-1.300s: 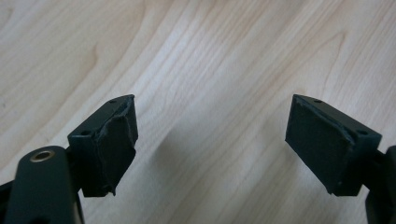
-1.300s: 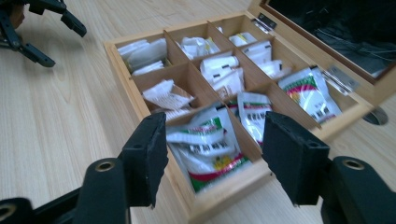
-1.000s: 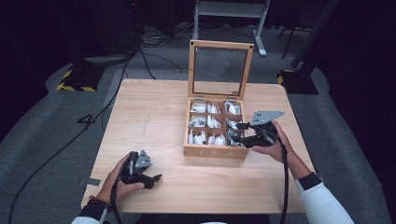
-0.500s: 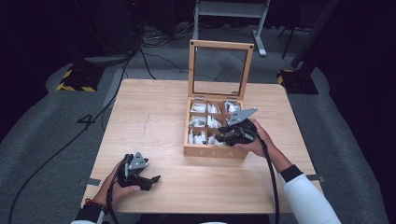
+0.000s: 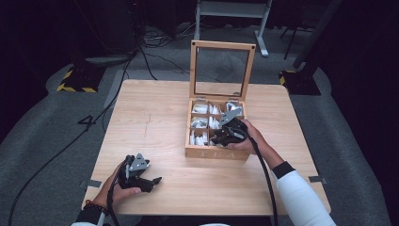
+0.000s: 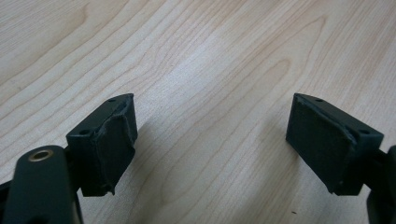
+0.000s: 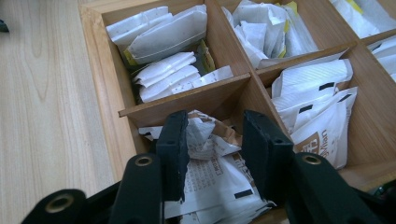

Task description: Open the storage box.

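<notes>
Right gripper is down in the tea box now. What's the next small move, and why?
Probably finish closing the right gripper, then lift. Its jaws have just been closing and straddle a crumpled white tea packet in the near-left compartment of the wooden box; whether the pads already press it is unclear. The left gripper rests open on the table.

From my high view the table is evenly lit from above while everything around it falls into near black. The picture is soft and a little grainy. Both gripper views are bright and sharp on the wood, with soft shadows under the jaws, whose near ends blur.
</notes>
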